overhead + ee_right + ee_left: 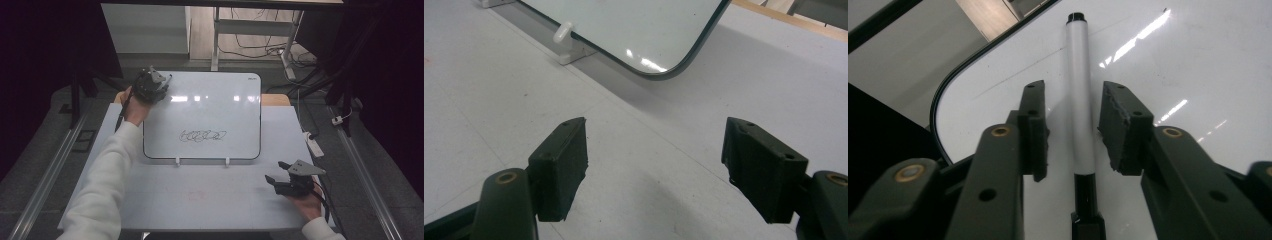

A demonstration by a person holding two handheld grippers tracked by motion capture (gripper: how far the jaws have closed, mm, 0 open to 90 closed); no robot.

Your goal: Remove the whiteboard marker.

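We see the left gripper (1072, 125) down at the far left corner of the whiteboard (220, 107), and a white marker (1081, 100) lies on the board right between its jaws. There is a sliver of gap on either side of the barrel, so the pads are not pressing on it yet. Over on the table (200, 195), near the board's near right corner, our right gripper (654, 165) rests with its jaws spread wide and nothing between them. A black scribble (203, 135) sits mid-board.

White marker (1080, 95) with black cap, white whiteboard (210, 100) with black scribble (202, 135).
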